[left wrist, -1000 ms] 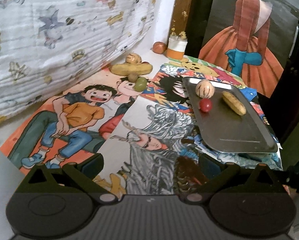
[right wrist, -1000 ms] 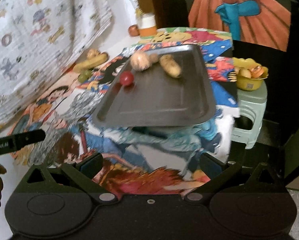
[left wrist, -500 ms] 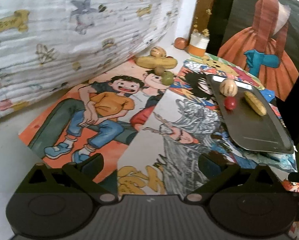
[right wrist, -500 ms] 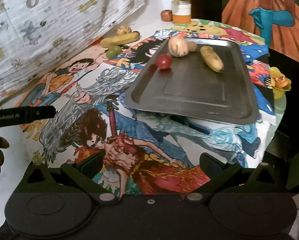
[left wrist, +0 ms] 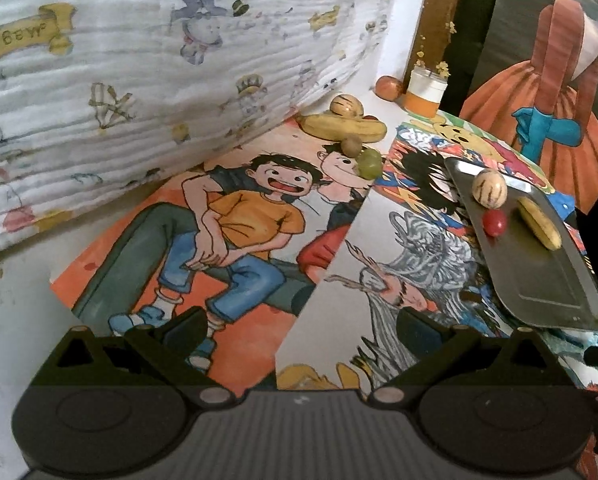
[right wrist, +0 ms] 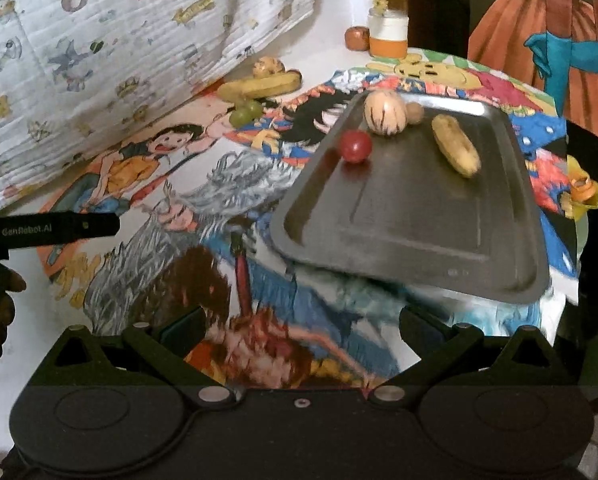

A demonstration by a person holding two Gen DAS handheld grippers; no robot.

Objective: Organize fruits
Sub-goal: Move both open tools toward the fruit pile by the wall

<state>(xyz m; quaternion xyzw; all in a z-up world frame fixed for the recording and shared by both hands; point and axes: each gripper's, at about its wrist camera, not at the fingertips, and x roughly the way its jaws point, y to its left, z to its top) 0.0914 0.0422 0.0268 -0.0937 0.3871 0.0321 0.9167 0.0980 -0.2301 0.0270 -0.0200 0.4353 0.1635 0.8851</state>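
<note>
A dark metal tray (right wrist: 419,236) (left wrist: 539,284) lies on the picture-covered table. On it sit a striped tan fruit (right wrist: 384,113) (left wrist: 489,191), a red tomato (right wrist: 355,146) (left wrist: 494,222), a small banana (right wrist: 456,151) (left wrist: 539,223) and a small brown fruit (right wrist: 414,113). Off the tray, near the blanket, lie a long banana (left wrist: 341,127) (right wrist: 259,85), another striped fruit (left wrist: 347,105) (right wrist: 268,67), a brown round fruit (left wrist: 352,145) and green grapes (left wrist: 369,163) (right wrist: 245,114). My left gripper (left wrist: 299,330) is open and empty, well short of them. My right gripper (right wrist: 299,328) is open and empty before the tray's near edge.
A printed white blanket (left wrist: 139,60) rises along the left. A white and orange jar (left wrist: 425,92) and a reddish fruit (left wrist: 388,87) stand at the far corner. A yellow bowl (right wrist: 583,192) sits off the table's right edge. The left gripper's body (right wrist: 51,230) shows in the right wrist view.
The left gripper has swung further left toward the loose fruit by the blanket. The right gripper has moved closer to the tray. Both stayed open and empty.
</note>
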